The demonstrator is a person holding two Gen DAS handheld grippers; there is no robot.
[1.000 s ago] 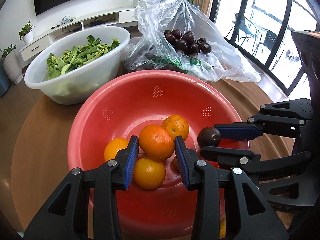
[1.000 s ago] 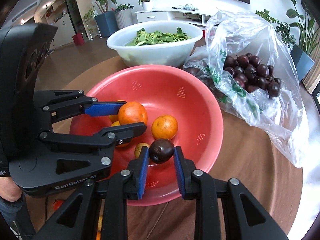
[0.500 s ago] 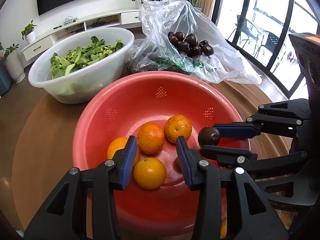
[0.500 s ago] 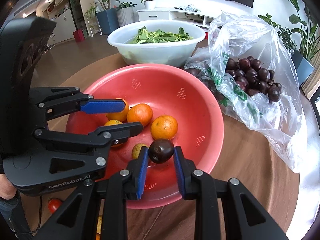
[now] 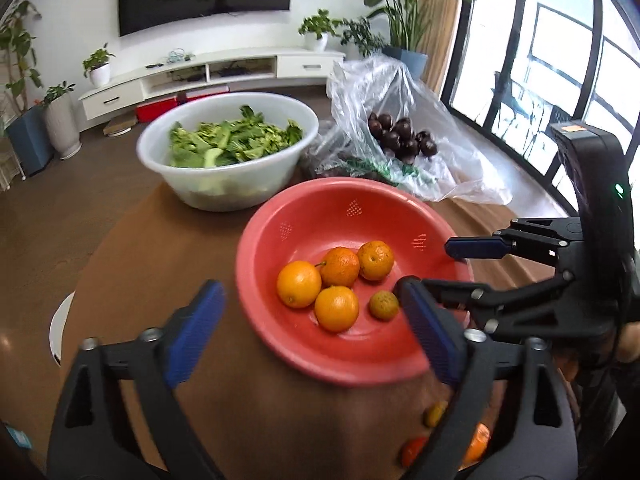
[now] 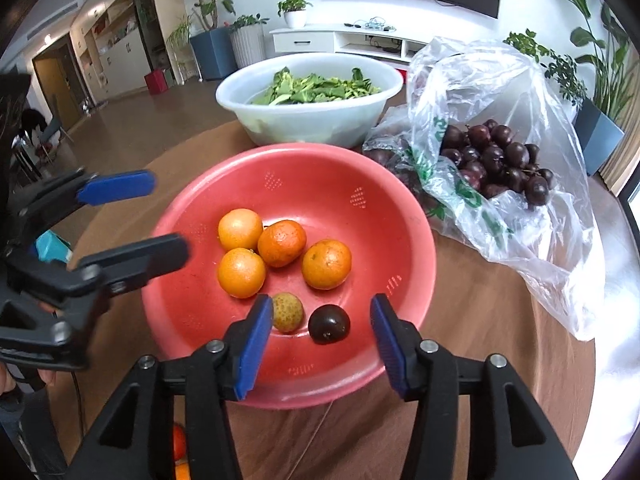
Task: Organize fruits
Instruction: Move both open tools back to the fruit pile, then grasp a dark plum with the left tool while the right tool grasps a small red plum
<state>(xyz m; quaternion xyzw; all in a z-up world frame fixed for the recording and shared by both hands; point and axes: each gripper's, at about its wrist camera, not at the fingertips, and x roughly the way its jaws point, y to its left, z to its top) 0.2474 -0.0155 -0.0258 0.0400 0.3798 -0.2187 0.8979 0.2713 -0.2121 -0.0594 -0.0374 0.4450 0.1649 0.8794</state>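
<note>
Red bowl [image 6: 416, 240]: round, upright on the brown round table [image 6: 480, 320], rim just near of the white bowl of greens [image 6: 312, 116].

Contents:
- Four oranges [image 6: 282, 243], clustered touching at the centre. They are near-round with no clear long axis; the one farthest right shows its stem dimple facing up and leftward.
- One small yellowish speckled fruit [image 6: 287, 313], near side, beside the cluster.
- One dark purple fruit [image 6: 329, 324], near side, just right of the yellowish one, stem end turned toward the near rim.

Plastic bag [image 6: 520, 208]: right of the red bowl, mouth open, holding many dark purple fruits.

Left gripper [image 5: 308, 328]: jaws opening, spread wide over the bowl's near-left rim, nothing between the pads.

Right gripper [image 6: 320, 336]: jaws opening, dark fruit lying between them, pads clear of it.
</note>
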